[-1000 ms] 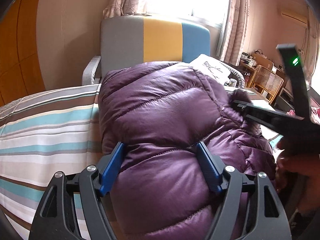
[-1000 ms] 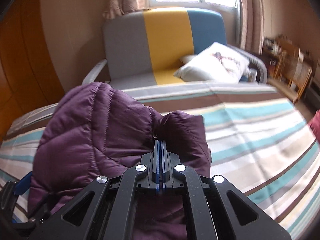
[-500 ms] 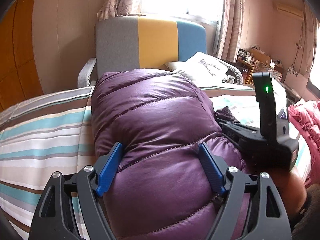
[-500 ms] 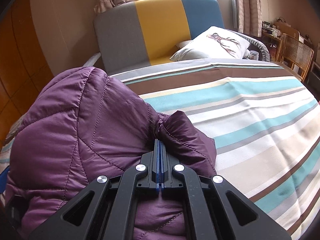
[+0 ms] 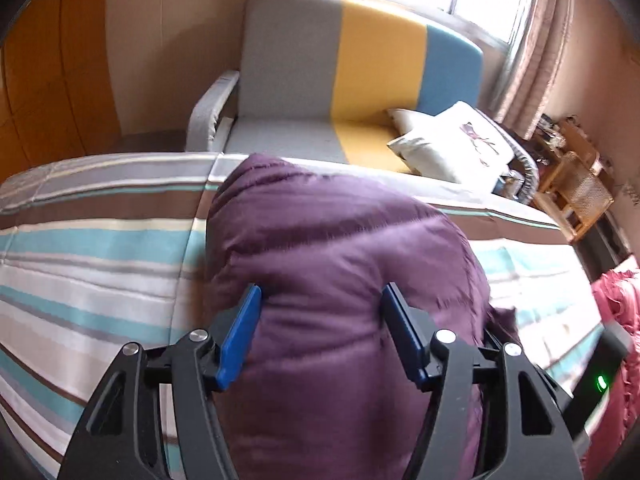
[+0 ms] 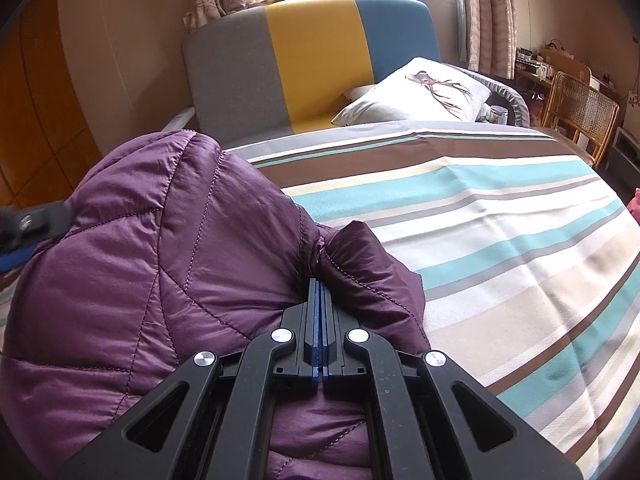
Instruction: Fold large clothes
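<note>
A puffy purple quilted jacket (image 5: 332, 232) lies bundled on the striped bed (image 5: 100, 248). My left gripper (image 5: 320, 296) has a thick roll of it between its blue pads (image 5: 240, 320). The jaws are closing, and the padding bulges around them. In the right wrist view my right gripper (image 6: 319, 282) is shut, pinching a thin fold at the edge of the jacket (image 6: 160, 260). The right gripper's body with a green light (image 5: 600, 380) shows at the lower right of the left wrist view. Part of the left gripper (image 6: 28, 220) peeks out behind the jacket at the left edge.
The bedspread (image 6: 500, 240) stretches bare to the right of the jacket. Beyond the bed stands a grey, yellow and blue sofa (image 5: 360, 60) with a white pillow (image 5: 452, 144). A rattan chair (image 6: 580, 116) is at the far right, and a pink-red garment (image 5: 616, 300) lies on the bed's right side.
The left gripper has swung across with the jacket roll still between its pads, which stand a little closer. The right gripper's body has slid to the lower right of its view. The right gripper has sunk slightly.
</note>
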A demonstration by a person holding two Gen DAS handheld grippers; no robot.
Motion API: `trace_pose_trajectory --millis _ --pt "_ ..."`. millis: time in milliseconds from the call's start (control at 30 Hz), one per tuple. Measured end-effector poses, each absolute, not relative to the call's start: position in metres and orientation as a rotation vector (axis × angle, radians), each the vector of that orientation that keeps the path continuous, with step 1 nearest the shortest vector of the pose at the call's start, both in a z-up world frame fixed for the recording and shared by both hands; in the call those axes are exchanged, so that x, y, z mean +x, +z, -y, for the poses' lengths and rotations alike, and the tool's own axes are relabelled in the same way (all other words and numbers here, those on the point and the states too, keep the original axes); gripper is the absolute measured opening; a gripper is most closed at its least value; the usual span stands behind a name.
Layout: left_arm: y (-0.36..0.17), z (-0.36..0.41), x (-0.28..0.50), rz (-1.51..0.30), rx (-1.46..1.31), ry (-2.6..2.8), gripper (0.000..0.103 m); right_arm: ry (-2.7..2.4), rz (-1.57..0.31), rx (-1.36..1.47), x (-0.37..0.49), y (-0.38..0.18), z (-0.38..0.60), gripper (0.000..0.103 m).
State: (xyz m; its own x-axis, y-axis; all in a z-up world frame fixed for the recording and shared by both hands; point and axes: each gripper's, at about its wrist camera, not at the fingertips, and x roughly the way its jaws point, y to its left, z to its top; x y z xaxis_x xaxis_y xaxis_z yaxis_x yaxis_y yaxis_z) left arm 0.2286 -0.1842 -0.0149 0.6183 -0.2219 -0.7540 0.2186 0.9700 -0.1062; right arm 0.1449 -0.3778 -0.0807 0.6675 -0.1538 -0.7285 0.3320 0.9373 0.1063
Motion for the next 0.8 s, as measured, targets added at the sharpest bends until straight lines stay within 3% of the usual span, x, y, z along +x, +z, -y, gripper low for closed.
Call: trace_pose_trajectory --millis 500,800 --pt "-0.068 0.193 0.24 -0.829 0.057 -0.206 0.072 -0.275 -0.797 0.239 0.15 -0.085 0.376 0.0" --pt "-0.065 0.191 0.24 -0.831 0.049 -0.205 0.073 -0.258 -0.789 0.26 0.151 -0.085 0.38 0.0"
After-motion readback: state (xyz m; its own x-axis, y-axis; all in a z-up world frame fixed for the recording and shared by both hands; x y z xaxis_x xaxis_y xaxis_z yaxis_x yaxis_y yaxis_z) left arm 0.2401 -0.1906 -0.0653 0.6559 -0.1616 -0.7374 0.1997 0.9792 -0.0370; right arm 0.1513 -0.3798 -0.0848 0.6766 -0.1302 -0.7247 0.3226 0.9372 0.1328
